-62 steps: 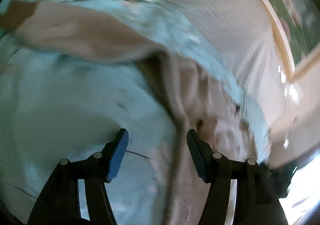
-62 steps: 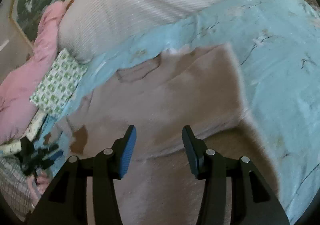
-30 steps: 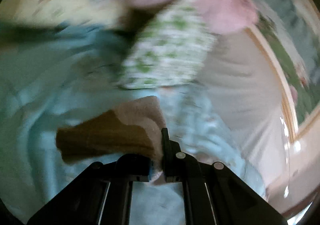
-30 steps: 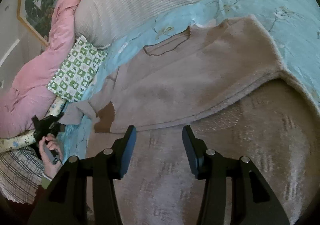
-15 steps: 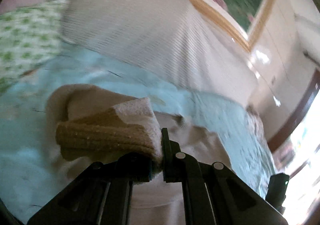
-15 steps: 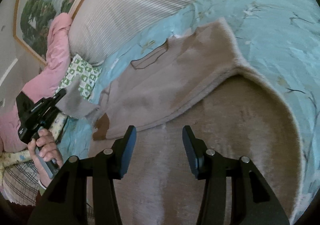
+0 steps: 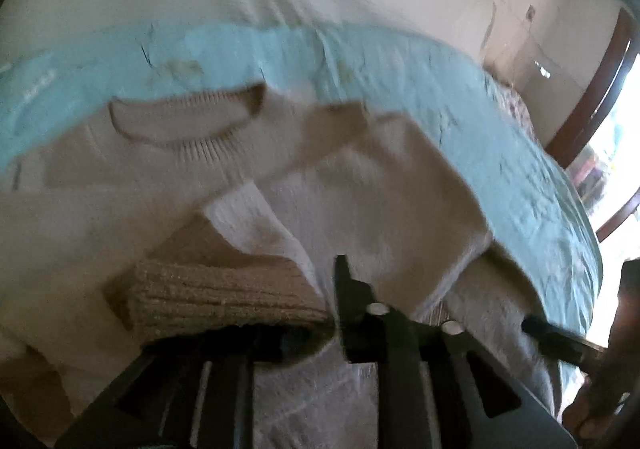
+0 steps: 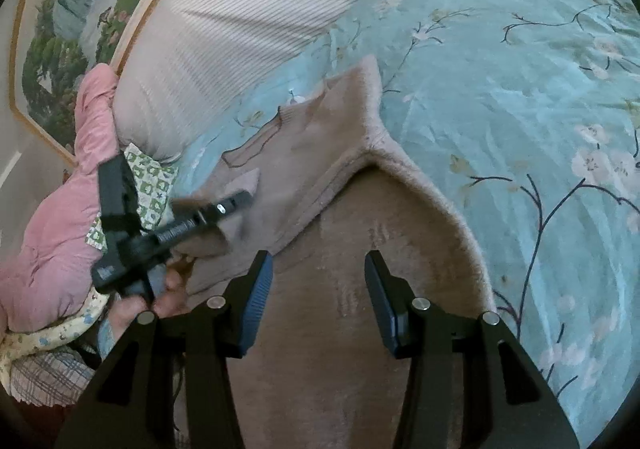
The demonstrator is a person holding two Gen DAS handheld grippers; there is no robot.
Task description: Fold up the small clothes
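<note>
A beige knit sweater (image 8: 320,153) lies spread on a light blue floral bedspread (image 8: 520,69), its neckline (image 7: 188,125) toward the headboard. My left gripper (image 7: 332,313) is shut on the sweater's ribbed sleeve cuff (image 7: 216,289) and holds it lifted over the sweater's body. In the right wrist view the left gripper (image 8: 244,197) shows at the left with the sleeve end in it. My right gripper (image 8: 318,289) is open and empty, low over the sweater's lower part (image 8: 360,289).
A cream ribbed headboard cushion (image 8: 240,17) runs along the back of the bed. A pink quilt (image 8: 52,209) and a green checked pillow (image 8: 148,177) lie at the left. A framed landscape painting (image 8: 72,9) hangs behind. A doorway (image 7: 600,109) is at the right.
My left gripper closed on the sleeve cuff, lifted it and carried it across over the sweater's body. My right gripper stayed open over the sweater's lower part.
</note>
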